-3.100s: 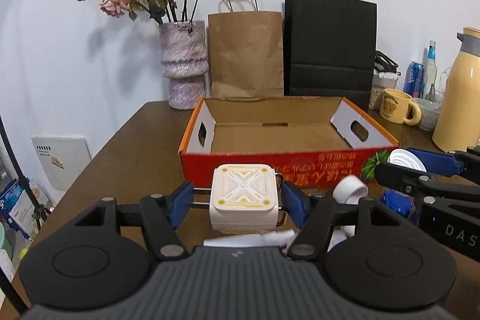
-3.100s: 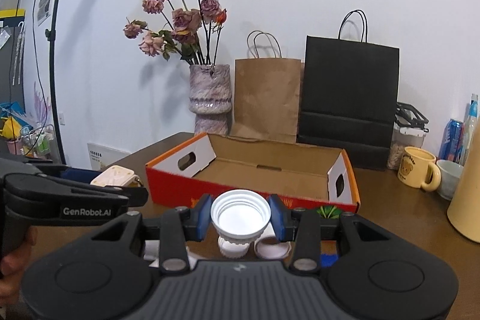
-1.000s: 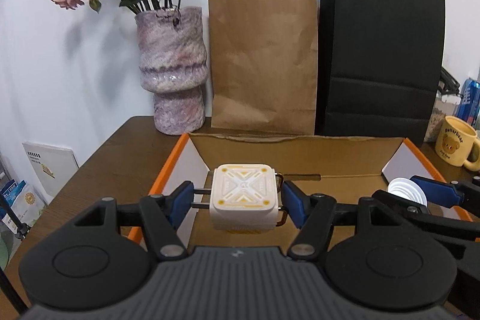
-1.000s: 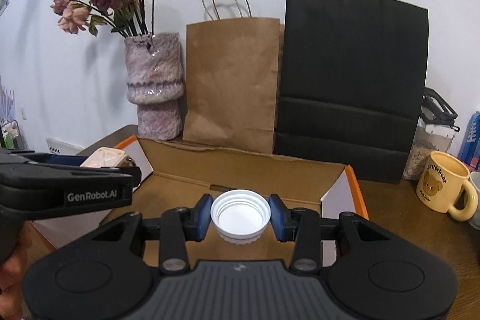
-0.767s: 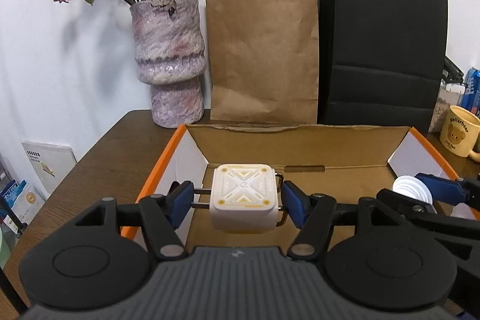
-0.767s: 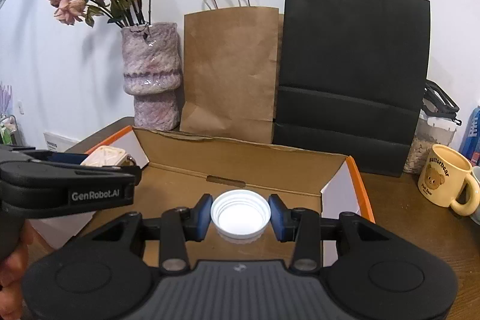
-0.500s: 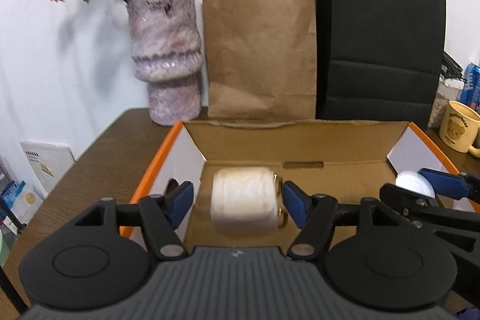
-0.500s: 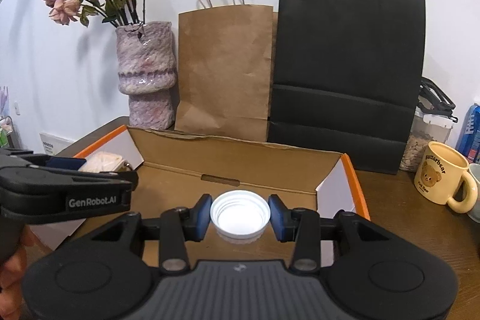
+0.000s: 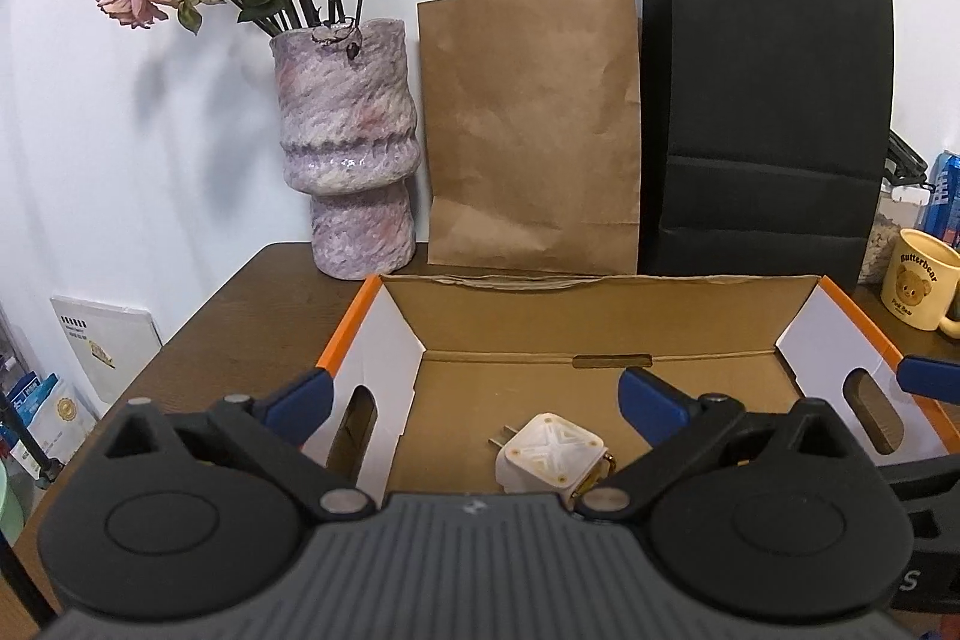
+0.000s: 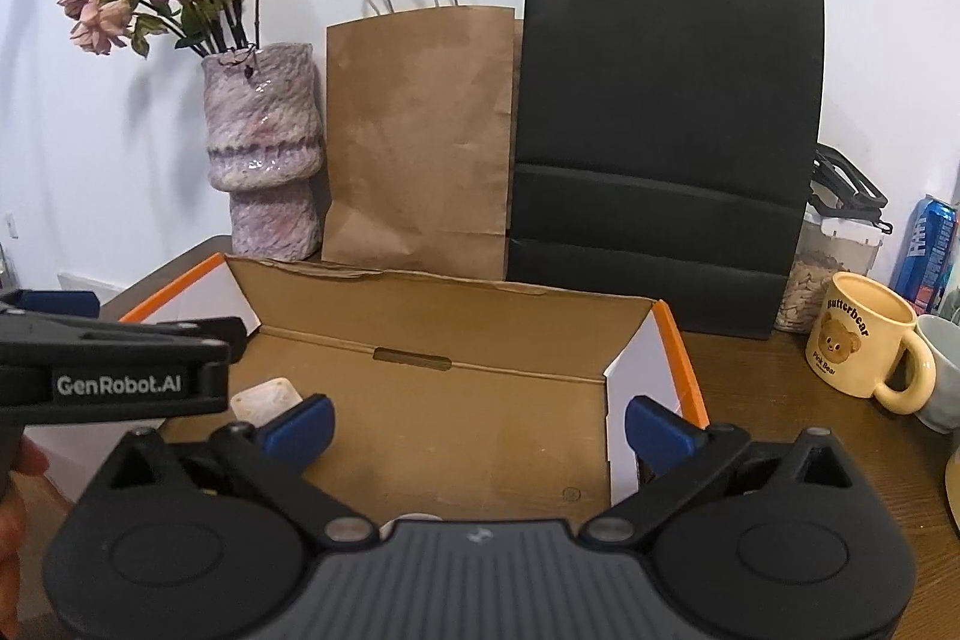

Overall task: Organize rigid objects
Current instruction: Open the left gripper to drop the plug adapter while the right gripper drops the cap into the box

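Observation:
A white and yellow plug adapter (image 9: 549, 460) lies on the floor of the open cardboard box (image 9: 600, 316), at its near left; it also shows in the right wrist view (image 10: 267, 399). My left gripper (image 9: 474, 391) is open and empty above it. My right gripper (image 10: 477, 417) is open and empty over the box (image 10: 456, 436). A sliver of the white cap (image 10: 411, 518) shows at the gripper body's edge, on the box floor. The left gripper's side (image 10: 114, 370) is at the left in the right wrist view.
Behind the box stand a mottled vase with dried roses (image 9: 348, 172), a brown paper bag (image 9: 531, 130) and a black paper bag (image 9: 765, 130). A yellow bear mug (image 10: 858, 343), a jar (image 10: 834, 244) and a blue can (image 10: 927, 244) are on the table at the right.
Both grippers have opened. The plug adapter has dropped from the left gripper into the box, and the white cap has dropped from the right gripper.

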Available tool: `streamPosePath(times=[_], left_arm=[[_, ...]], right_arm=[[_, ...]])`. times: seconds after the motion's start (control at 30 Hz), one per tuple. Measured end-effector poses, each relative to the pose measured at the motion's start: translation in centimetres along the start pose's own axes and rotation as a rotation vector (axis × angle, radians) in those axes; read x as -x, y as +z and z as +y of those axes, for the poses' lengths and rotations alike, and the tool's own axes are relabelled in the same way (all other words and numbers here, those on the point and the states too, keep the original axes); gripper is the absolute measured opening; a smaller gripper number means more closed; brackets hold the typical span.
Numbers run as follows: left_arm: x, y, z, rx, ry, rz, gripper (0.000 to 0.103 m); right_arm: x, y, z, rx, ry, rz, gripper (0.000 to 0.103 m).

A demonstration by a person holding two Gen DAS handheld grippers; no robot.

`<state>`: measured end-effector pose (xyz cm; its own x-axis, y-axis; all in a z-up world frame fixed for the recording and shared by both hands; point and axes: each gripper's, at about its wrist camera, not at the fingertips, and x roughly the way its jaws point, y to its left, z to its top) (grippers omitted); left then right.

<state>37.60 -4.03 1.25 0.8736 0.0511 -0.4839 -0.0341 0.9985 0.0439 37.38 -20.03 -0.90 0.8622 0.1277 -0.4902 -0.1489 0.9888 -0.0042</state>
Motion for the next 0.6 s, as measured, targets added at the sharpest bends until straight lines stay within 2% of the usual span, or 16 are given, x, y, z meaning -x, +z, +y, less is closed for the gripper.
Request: streamPosePath(times=[0.6], left_arm=[[1.7, 0.0, 0.0, -0.001, -0.013, -0.018, 0.103]], right_arm=[[1.5, 0.1, 0.4, 0.012, 0.009, -0.012, 0.103]])
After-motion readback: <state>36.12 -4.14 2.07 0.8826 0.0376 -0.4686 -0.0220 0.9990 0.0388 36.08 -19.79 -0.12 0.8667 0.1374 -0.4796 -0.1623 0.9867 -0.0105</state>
